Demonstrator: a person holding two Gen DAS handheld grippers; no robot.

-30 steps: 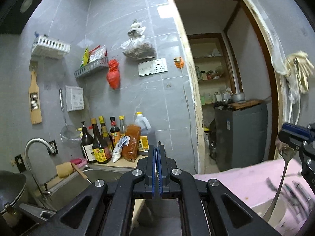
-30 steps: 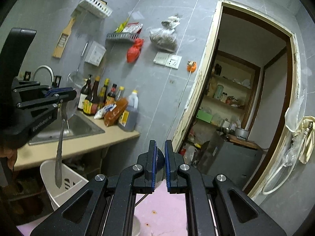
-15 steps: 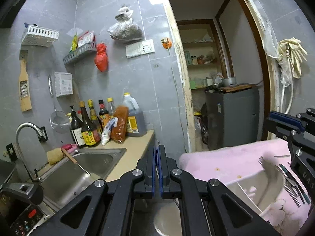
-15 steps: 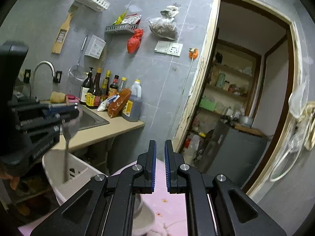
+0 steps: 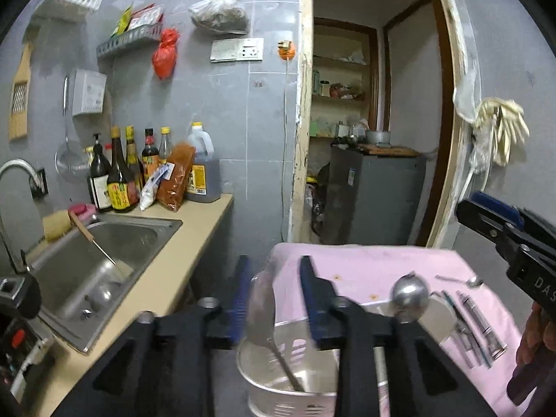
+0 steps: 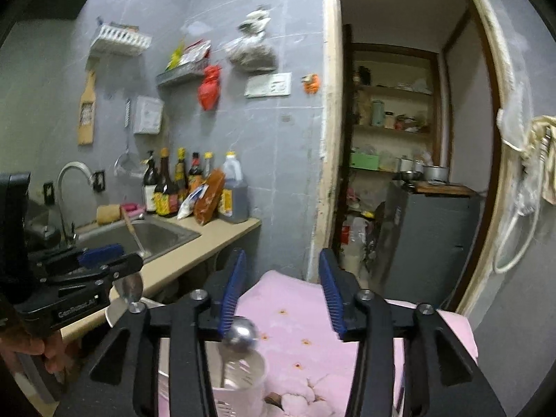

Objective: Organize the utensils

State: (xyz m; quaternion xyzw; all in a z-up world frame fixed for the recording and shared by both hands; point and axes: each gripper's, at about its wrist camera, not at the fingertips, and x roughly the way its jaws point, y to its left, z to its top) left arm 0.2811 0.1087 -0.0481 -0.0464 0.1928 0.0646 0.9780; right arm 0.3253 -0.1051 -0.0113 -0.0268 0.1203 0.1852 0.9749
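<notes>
Steel spoon (image 5: 269,316), light, stiff, slick (grip mid-handle): loose between left gripper (image 5: 274,293) jaws, opening; right gripper (image 6: 283,292) likewise opening, empty.

Both wrist views low, close over pink table (image 5: 382,264) – facing sink wall, doorway (image 6: 410,139); shared.

Both grippers opening, spoon (image 5: 264,309) and ladle (image 6: 239,338) released into basket (image 5: 278,382)

Left hand-held gripper (image 5: 274,299) is opening w/ a big spoon (image 5: 266,316) between its fingers, handle down in the white basket (image 5: 278,396) on the pink table (image 5: 375,260).
</notes>
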